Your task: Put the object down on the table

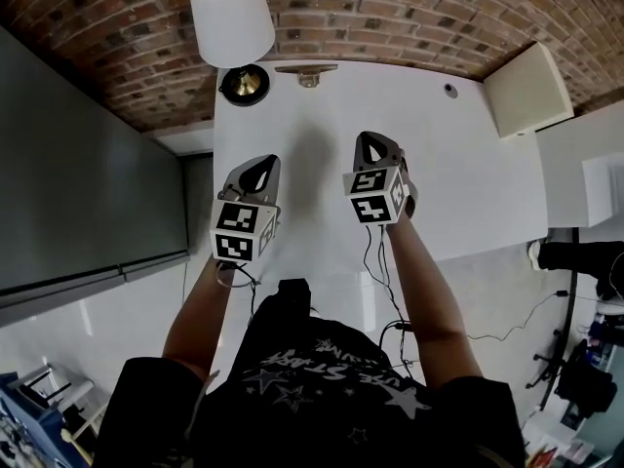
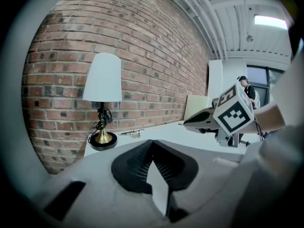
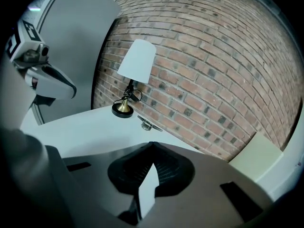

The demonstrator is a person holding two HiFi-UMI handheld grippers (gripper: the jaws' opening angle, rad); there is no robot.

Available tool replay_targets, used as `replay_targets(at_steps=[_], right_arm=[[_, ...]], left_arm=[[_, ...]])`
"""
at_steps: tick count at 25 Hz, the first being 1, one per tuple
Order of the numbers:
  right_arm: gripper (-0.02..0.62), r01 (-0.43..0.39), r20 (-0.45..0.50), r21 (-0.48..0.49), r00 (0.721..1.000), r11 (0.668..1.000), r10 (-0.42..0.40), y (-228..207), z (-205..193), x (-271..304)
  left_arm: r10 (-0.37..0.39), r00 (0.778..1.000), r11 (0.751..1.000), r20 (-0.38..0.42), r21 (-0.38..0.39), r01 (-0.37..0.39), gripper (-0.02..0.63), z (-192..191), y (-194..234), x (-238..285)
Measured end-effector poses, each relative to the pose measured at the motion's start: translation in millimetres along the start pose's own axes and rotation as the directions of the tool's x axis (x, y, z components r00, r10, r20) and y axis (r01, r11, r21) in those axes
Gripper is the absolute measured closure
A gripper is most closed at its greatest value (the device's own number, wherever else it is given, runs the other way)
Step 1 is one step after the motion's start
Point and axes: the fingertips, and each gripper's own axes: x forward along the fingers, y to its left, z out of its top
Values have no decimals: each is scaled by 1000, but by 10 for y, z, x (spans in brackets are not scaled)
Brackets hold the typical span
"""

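Observation:
A small metal fitting lies on the white table at its far edge against the brick wall; it also shows in the left gripper view and the right gripper view. My left gripper hovers over the table's near left part, its jaws shut with nothing between them. My right gripper hangs beside it over the middle, jaws likewise shut and empty. Both are well short of the fitting. Each gripper sees the other: the right gripper, the left gripper.
A lamp with a white shade and brass base stands at the table's far left corner. A beige panel leans at the far right. A small round hole marks the tabletop. A grey cabinet flanks the left side.

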Motion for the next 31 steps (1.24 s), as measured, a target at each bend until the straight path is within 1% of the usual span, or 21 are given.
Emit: replay_targets(at_steps=[7, 23, 27, 31], right_arm=[[595, -17, 26, 37, 1000, 999, 16, 190, -234, -530], [595, 14, 79, 58, 997, 998, -18, 551, -630, -1854], [595, 22, 97, 70, 995, 997, -29, 624, -698, -2148], [595, 23, 108, 79, 994, 997, -31, 760, -785, -2450]], left_arm=[[-12, 1000, 999, 8, 36, 12, 589, -62, -413, -294], [-34, 998, 999, 55, 18, 33, 589, -322, -1220, -1285], [-32, 998, 999, 54, 23, 31, 589, -434, -1374, -1521], [-33, 998, 999, 47, 11, 32, 589, -596, -1501, -1800]])
